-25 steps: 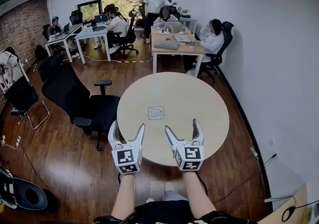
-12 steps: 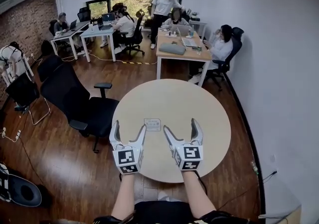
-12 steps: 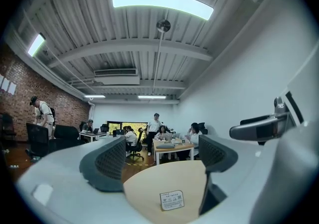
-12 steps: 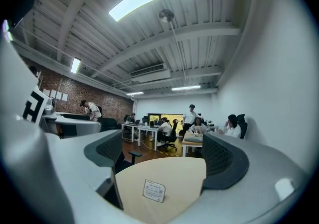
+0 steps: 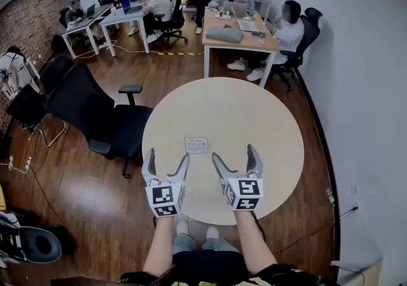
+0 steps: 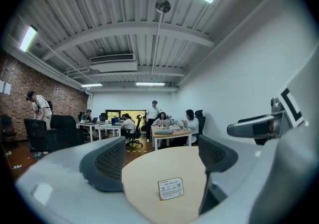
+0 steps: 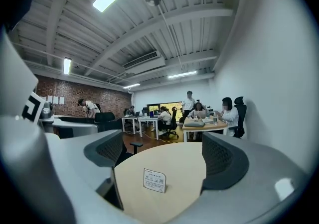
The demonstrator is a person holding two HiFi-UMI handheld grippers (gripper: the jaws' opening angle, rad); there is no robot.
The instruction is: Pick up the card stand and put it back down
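Fingers (image 6: 107, 161): mine stand wide apart on both grippers, touching nothing.
Card stand (image 5: 196, 145): upright on round table (image 5: 254, 107), middle-near part, just beyond both grippers.
Left gripper (image 5: 166, 163): I hold it level over near table edge, near-left of stand.
Right gripper (image 5: 234, 159): level, near-right of stand.
Office chair (image 5: 108, 122): left of table.

Card stand (image 5: 196, 145) sits on table (image 5: 267, 113) (chair (image 5: 108, 119) to its left).
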